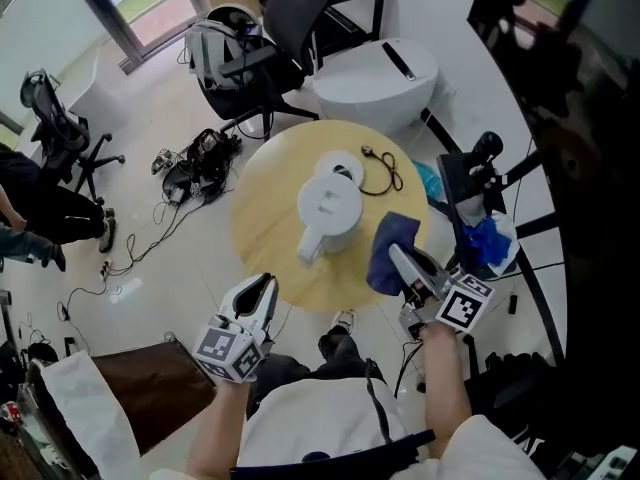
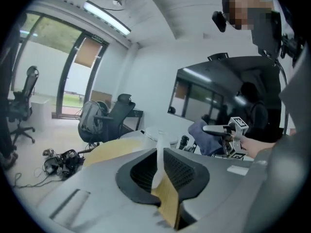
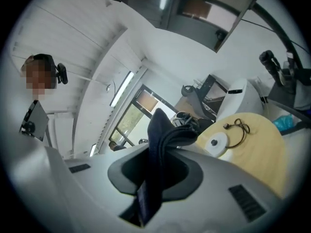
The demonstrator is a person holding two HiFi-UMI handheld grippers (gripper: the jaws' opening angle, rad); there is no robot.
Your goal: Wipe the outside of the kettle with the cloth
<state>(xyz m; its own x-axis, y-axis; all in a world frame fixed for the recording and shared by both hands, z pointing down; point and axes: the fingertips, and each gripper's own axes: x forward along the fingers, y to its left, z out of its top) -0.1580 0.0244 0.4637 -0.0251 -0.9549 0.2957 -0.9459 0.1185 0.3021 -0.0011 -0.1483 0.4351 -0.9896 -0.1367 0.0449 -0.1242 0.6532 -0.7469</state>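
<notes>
Right gripper clamps the cloth just beside the kettle; left gripper closed, empty. I judge wiping not begun: next, press cloth to kettle's side.

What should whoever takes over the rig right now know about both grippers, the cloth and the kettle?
Left gripper: fingers together, empty, held off the table's near edge.
Right gripper: shut on the blue cloth, raised just right of the kettle.
Kettle: upright mid-table, off its base, which lies behind it.
Done: cloth is in hand; whether any wiping has happened cannot be told.
Left: press the cloth to the kettle's wall and wipe round the outside. The left gripper could probably steady the handle.
</notes>
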